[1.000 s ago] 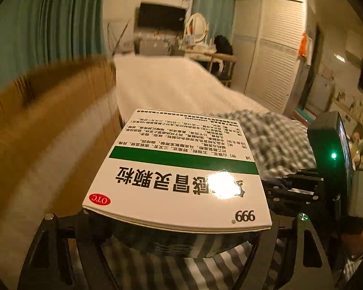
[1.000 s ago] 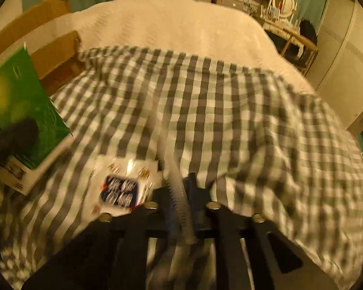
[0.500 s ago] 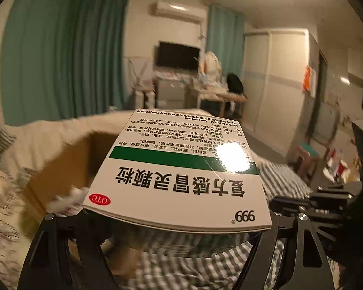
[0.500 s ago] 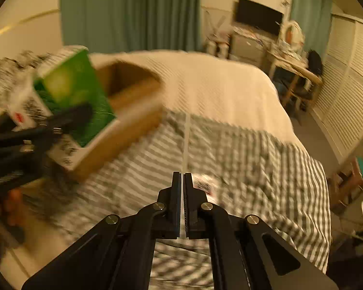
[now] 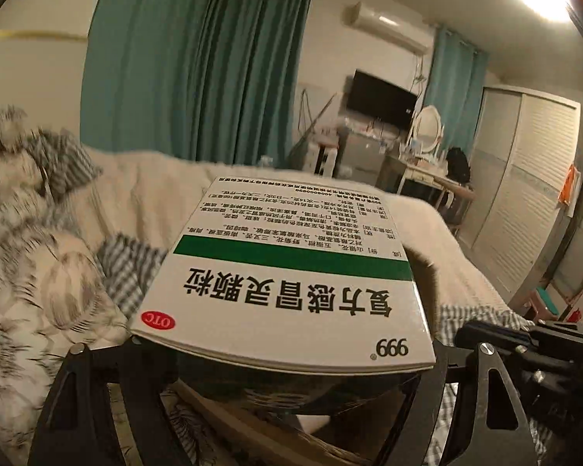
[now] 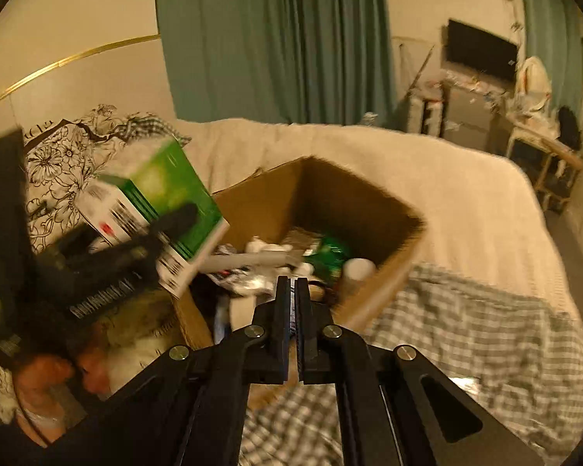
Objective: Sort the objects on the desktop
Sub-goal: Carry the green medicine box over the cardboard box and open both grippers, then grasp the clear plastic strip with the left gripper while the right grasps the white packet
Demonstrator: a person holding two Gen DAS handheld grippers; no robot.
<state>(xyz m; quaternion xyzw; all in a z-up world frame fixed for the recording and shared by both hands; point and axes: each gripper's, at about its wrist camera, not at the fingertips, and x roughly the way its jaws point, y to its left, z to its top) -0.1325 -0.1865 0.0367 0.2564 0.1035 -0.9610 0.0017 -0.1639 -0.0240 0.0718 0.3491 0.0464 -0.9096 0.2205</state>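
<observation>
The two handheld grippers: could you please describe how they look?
Both are matte black plastic. The right gripper has two flat parallel fingers on angular linkage arms with silver screw heads. The left gripper shows the same black arms and silver screws, with white lettering on its side.

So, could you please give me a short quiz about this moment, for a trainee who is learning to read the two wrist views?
1. True or false: the left gripper is shut on the medicine box.
2. Which open container on the bed already has items inside?
A. a cardboard box
B. a plastic basket
C. a drawer
3. Fill in: the band across the printed face of the medicine box is ____.

Key: 1 true; 2 A; 3 green.
</observation>
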